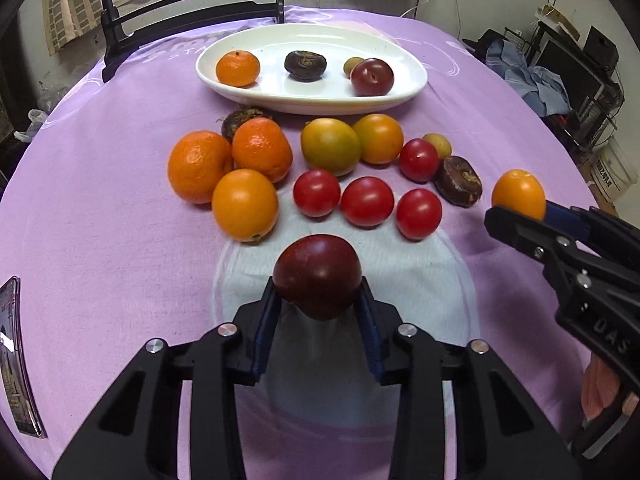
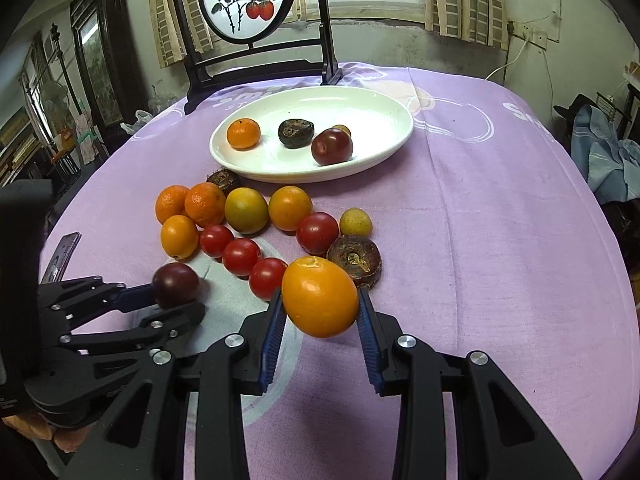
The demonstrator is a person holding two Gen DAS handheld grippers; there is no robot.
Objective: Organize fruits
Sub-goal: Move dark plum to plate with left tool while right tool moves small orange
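Note:
My left gripper (image 1: 318, 292) is shut on a dark red plum (image 1: 318, 274), held just above the purple cloth; it also shows in the right wrist view (image 2: 175, 285). My right gripper (image 2: 321, 306) is shut on an orange kumquat-like fruit (image 2: 320, 297), seen from the left wrist view (image 1: 518, 194) at the right. A white oval plate (image 1: 408, 80) at the back holds a mandarin (image 1: 237, 68), a dark water chestnut (image 1: 305, 65), a small yellow fruit (image 1: 352, 65) and a plum (image 1: 372, 77). Several oranges, red tomatoes and chestnuts lie on the cloth before the plate.
A round table under a purple cloth (image 2: 480, 220) carries everything. A dark wooden stand with a round painted panel (image 2: 248, 0) stands behind the plate. A phone (image 2: 64, 256) lies at the table's left edge. Clutter and clothes sit to the right.

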